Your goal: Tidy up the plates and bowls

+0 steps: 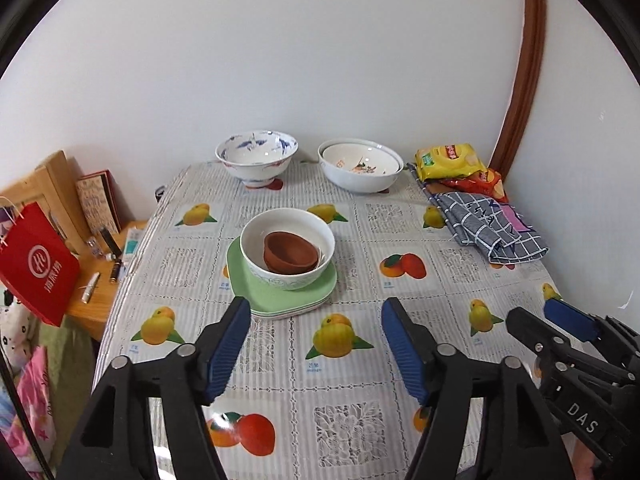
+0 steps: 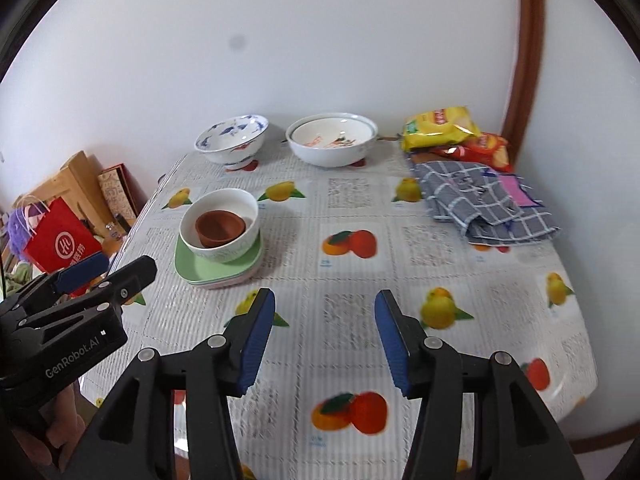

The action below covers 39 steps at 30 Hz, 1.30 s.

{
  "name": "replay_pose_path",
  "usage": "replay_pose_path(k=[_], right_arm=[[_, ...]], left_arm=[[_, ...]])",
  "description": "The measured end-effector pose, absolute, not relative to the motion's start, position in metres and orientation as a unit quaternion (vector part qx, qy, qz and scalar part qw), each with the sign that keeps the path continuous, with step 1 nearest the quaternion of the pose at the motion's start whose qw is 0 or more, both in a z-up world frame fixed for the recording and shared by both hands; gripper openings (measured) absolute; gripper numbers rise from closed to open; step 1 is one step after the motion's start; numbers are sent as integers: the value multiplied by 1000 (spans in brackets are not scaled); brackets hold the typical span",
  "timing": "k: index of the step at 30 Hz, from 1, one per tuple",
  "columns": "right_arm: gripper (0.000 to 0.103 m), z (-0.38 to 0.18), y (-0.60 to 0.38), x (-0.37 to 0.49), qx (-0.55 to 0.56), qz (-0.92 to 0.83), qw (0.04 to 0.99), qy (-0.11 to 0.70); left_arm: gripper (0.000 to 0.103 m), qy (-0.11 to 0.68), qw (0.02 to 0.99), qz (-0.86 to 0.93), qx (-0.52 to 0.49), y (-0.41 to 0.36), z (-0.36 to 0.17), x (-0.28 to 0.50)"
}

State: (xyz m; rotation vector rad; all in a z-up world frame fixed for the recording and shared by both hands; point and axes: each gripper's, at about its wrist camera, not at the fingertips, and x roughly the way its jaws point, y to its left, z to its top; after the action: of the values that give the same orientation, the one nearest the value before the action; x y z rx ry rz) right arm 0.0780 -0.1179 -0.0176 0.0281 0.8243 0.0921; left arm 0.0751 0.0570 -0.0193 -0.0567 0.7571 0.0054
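A stack of green plates (image 1: pixel 260 294) (image 2: pixel 200 268) sits mid-table. On it stands a white bowl (image 1: pixel 288 276) (image 2: pixel 240 246) holding two nested small brown bowls (image 1: pixel 290 252) (image 2: pixel 220 227). A blue-patterned white bowl (image 1: pixel 256 156) (image 2: pixel 232 140) and a large white bowl (image 1: pixel 360 176) (image 2: pixel 332 152) with a smaller decorated bowl inside stand at the far edge. My left gripper (image 1: pixel 316 344) (image 2: pixel 96 270) is open and empty, just short of the plates. My right gripper (image 2: pixel 324 336) (image 1: pixel 556 316) is open and empty over the table's front.
The table (image 1: pixel 360 360) has a fruit-print cloth. Yellow and red snack bags (image 1: pixel 452 160) (image 2: pixel 440 126) and a folded grey checked cloth (image 1: pixel 488 224) (image 2: pixel 488 200) lie at the far right. A red paper bag (image 1: pixel 36 264) and a wooden side table with clutter (image 1: pixel 104 276) stand left.
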Motion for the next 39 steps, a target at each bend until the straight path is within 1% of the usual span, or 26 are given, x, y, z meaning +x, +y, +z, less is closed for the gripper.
replay_pose_path(k=[2,3,5,6,8,12,18,39], right_arm=[[60,-12,-128,62,22,41,919,391],[67,-9,-133,54,24,38,921,387],[77,-3,-141,38,28,27,927,372],[80,-1,-144,31,29,25,929,367],[86,2,-149,18,28,21,932,362],[87,4,-154,2,21,13,934,357],[88,7,-158,-12,23,5,936,351],[89,12,-166,-28,34,-6,940,340]], left_arm=[[72,361,932,2,-25,50,-14,63],[74,357,934,3,-20,46,-12,57],[80,344,939,9,-4,37,-7,45],[83,336,942,15,4,33,-5,39],[85,325,945,18,10,27,-1,28],[88,311,950,11,4,22,8,12],[90,301,953,10,1,17,16,0],[90,302,953,13,-1,14,15,-11]])
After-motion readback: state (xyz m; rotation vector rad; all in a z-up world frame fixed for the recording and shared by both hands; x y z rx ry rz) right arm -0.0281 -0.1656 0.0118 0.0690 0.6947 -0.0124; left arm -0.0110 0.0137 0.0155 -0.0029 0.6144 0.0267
